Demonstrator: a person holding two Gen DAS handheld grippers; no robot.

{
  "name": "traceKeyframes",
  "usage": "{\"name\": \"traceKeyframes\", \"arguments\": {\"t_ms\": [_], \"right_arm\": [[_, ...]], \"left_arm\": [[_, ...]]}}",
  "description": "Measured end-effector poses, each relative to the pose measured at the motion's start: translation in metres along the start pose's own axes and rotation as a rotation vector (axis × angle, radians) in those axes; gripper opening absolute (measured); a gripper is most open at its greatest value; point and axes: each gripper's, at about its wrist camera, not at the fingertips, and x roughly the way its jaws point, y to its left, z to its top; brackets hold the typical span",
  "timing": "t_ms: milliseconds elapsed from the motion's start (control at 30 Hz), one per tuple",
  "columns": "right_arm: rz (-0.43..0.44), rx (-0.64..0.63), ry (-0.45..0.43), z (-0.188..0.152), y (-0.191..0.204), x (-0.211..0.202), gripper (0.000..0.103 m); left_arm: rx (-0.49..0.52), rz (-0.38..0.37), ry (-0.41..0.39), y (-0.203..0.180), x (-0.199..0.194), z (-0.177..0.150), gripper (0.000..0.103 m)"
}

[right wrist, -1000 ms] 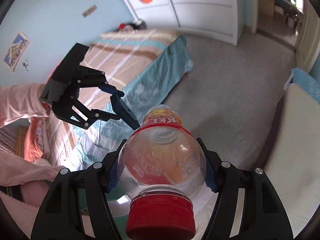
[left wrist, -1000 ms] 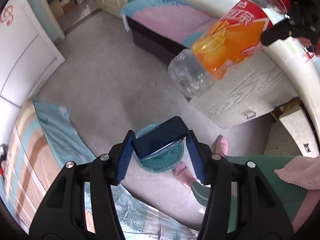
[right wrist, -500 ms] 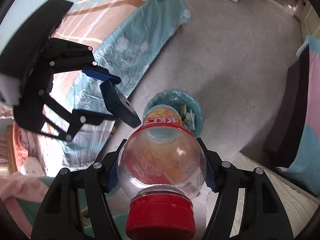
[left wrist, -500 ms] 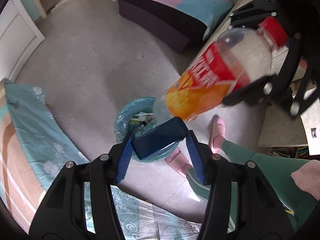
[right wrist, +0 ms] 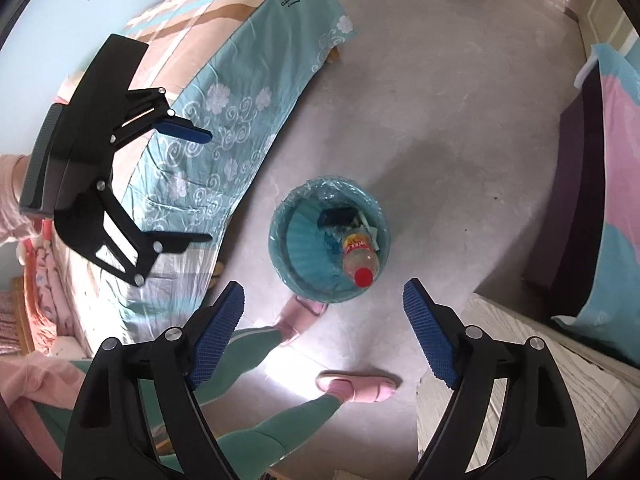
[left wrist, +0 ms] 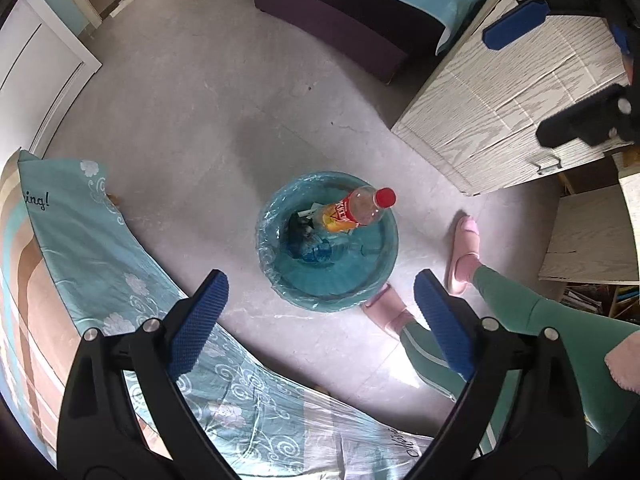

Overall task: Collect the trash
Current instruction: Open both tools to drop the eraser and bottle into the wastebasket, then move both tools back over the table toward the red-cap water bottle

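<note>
The left gripper [left wrist: 320, 304] is hanging above the bin [left wrist: 280, 276] with its blue pads spread wide and nothing between them. The right gripper [right wrist: 324, 312] is likewise spread wide and gripping nothing, hovering over the same bin [right wrist: 288, 268].

Just beside the bin, the person's pink slippers [right wrist: 356, 388] are standing on the grey floor [left wrist: 192, 120], with green-trousered legs [right wrist: 248, 352] rising from them.

In the bin, which is lined with a blue bag, the bottle [left wrist: 354, 210] is lying tilted against the wall, red cap uppermost and orange label below it. A dark flat object [right wrist: 336, 216] and some paper scraps are lying next to the bottle at the bottom.

On one side of the bin a bed [right wrist: 240, 80] with a teal sheet is running along the floor; on the other side a pale wooden cabinet [left wrist: 500, 96] is standing. Beyond the bin, a second bed [left wrist: 360, 32] with a dark base is sitting against the far side.
</note>
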Motion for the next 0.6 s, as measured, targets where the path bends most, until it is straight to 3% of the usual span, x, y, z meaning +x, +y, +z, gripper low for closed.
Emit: {"name": "traceKeyframes", "arguments": {"t_ms": [267, 400, 467, 600], "right_arm": [[0.048, 0.011, -0.045, -0.016, 0.012, -0.045, 0.082], [0.087, 0.000, -0.148, -0.034, 0.025, -0.103, 0.082], [0.065, -0.003, -0.196, -0.045, 0.027, -0.136, 0.084], [-0.001, 0.022, -0.301, -0.075, 0.018, -0.197, 0.085]], "left_arm": [[-0.052, -0.032, -0.028, -0.006, -0.033, -0.011, 0.092], [-0.074, -0.079, -0.032, -0.016, -0.063, -0.016, 0.092], [-0.063, -0.127, -0.016, -0.021, -0.080, -0.011, 0.092], [0.016, -0.139, -0.059, -0.040, -0.120, 0.014, 0.093]]}}
